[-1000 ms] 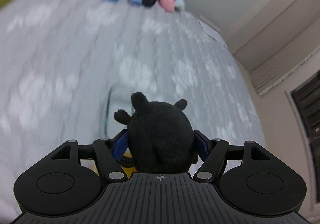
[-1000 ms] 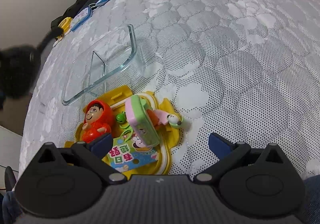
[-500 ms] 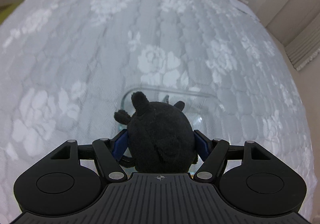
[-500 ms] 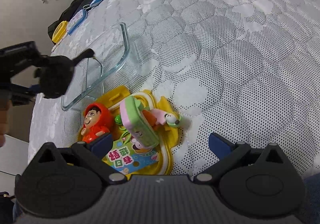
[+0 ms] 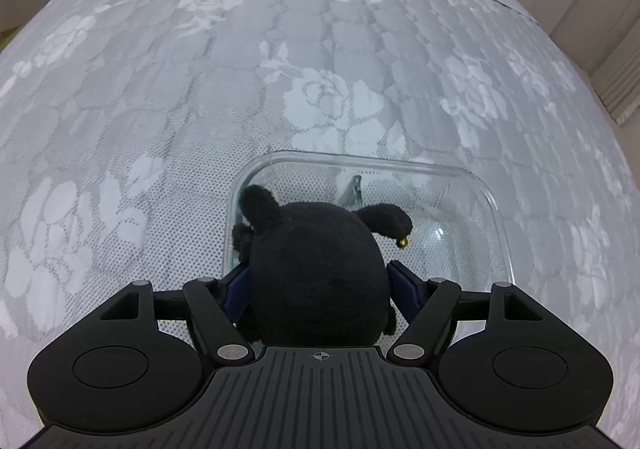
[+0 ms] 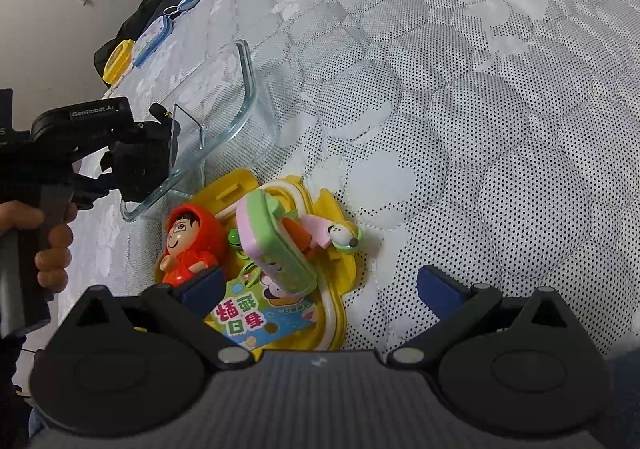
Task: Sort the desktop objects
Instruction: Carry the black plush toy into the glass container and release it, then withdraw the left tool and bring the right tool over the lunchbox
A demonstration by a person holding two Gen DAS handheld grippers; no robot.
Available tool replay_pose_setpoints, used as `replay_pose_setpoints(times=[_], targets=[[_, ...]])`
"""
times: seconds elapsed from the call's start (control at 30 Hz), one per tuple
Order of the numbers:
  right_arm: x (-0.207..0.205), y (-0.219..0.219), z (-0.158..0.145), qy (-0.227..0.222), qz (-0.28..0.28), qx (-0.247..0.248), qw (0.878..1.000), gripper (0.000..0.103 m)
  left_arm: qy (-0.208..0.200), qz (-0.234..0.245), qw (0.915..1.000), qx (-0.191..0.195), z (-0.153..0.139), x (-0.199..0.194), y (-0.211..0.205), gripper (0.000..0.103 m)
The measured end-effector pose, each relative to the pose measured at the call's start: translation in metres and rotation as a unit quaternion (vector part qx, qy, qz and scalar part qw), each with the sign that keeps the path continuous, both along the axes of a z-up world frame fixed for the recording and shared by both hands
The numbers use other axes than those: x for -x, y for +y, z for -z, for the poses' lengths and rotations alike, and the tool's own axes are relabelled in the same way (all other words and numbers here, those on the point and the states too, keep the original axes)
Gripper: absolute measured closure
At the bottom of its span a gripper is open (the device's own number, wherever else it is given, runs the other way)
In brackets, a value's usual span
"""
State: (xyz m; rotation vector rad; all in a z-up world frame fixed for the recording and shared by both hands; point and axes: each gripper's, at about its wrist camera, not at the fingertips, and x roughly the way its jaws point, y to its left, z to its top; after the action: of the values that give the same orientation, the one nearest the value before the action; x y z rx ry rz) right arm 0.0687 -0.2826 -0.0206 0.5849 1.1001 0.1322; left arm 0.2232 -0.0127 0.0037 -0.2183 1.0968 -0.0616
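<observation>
Fingers (image 5: 404, 287) of the left gripper (image 5: 316, 285) are pinching a black plush toy (image 5: 316, 269) over the near rim of a glass dish (image 5: 492, 205).

Plush is looking soft, light, squashing round its belly; right gripper (image 6: 320, 283) is hanging wide open, holding nothing, above the yellow tray (image 6: 340, 313) on the bed (image 6: 460, 89).

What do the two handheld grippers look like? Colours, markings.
Left gripper and right gripper: matte black ribbed bodies, round side discs, silver pivot screws, blue fingers. The right wrist view shows white "GenRobot.AI" lettering on the left gripper's top and a grey handle.
</observation>
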Motion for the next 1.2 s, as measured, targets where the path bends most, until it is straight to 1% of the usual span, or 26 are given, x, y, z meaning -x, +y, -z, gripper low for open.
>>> replay_pose_setpoints(times=[0.03,0.13,0.17,0.27,0.3,0.33,0.37,0.53,0.6,0.7,0.77,0.83,0.9,0.93,0.97,1.0,1.03,1.13,1.17,1.2], targets=[[0.000,0.000,0.000,0.001,0.000,0.000,1.000,0.001,0.001,-0.007,0.9999,0.015,-0.004,0.000,0.005,0.026],[-0.001,0.000,0.001,0.002,0.001,-0.001,1.000,0.001,-0.021,-0.028,0.9972,0.066,-0.030,0.004,0.024,0.021],[-0.001,0.000,0.001,0.003,0.001,-0.001,1.000,0.001,-0.031,-0.028,0.9967,0.069,-0.041,0.006,0.027,0.019],[-0.002,0.000,0.002,0.005,0.002,-0.001,1.000,0.001,-0.054,-0.026,0.9957,0.070,-0.067,0.011,0.034,0.019],[-0.002,0.000,0.001,0.004,0.002,-0.001,1.000,0.001,-0.050,-0.024,0.9955,0.078,-0.070,0.012,0.035,0.020],[-0.002,0.000,0.001,0.004,0.002,0.000,1.000,0.000,-0.044,-0.021,0.9951,0.086,-0.072,0.012,0.035,0.023],[-0.002,0.000,0.001,0.004,0.002,0.000,1.000,0.000,-0.037,-0.022,0.9950,0.090,-0.067,0.012,0.034,0.026],[-0.001,0.001,0.001,0.004,0.001,0.000,1.000,0.001,0.000,-0.026,0.9940,0.106,-0.039,0.010,0.026,0.029],[-0.001,0.000,0.001,0.003,0.001,0.000,1.000,0.001,0.015,-0.027,0.9931,0.113,-0.028,0.010,0.023,0.028],[-0.001,0.000,0.001,0.004,0.001,-0.002,1.000,0.000,0.014,-0.029,0.9936,0.108,-0.018,0.004,0.020,0.025],[-0.002,0.000,0.002,0.004,0.000,-0.003,1.000,0.000,0.018,-0.031,0.9940,0.103,-0.012,0.000,0.020,0.016],[-0.002,-0.001,0.002,0.006,0.000,-0.004,1.000,0.000,0.021,-0.033,0.9944,0.098,-0.007,-0.003,0.020,0.016],[-0.001,-0.001,0.002,0.006,0.001,-0.006,1.000,0.000,0.018,-0.039,0.9916,0.122,-0.012,-0.005,0.028,0.017],[-0.001,-0.001,0.002,0.005,0.001,-0.007,1.000,0.000,0.009,-0.044,0.9884,0.145,-0.016,-0.006,0.036,0.021],[-0.001,-0.001,0.002,0.005,0.001,-0.008,1.000,0.000,-0.001,-0.048,0.9851,0.165,-0.021,-0.009,0.045,0.024],[-0.001,-0.001,0.002,0.006,0.000,-0.009,1.000,0.000,-0.010,-0.054,0.9825,0.178,-0.027,-0.011,0.054,0.024],[-0.001,-0.001,0.002,0.007,0.000,-0.010,1.000,0.000,-0.018,-0.061,0.9818,0.179,-0.034,-0.015,0.062,0.023],[-0.002,-0.001,0.003,0.009,-0.001,-0.012,1.000,0.000,-0.022,-0.076,0.9864,0.144,-0.042,-0.026,0.081,0.022],[-0.002,-0.001,0.003,0.009,-0.001,-0.012,1.000,0.000,-0.021,-0.079,0.9861,0.145,-0.040,-0.030,0.087,0.022],[-0.002,-0.001,0.003,0.009,0.000,-0.013,1.000,0.000,-0.021,-0.085,0.9833,0.160,-0.037,-0.033,0.094,0.021]])
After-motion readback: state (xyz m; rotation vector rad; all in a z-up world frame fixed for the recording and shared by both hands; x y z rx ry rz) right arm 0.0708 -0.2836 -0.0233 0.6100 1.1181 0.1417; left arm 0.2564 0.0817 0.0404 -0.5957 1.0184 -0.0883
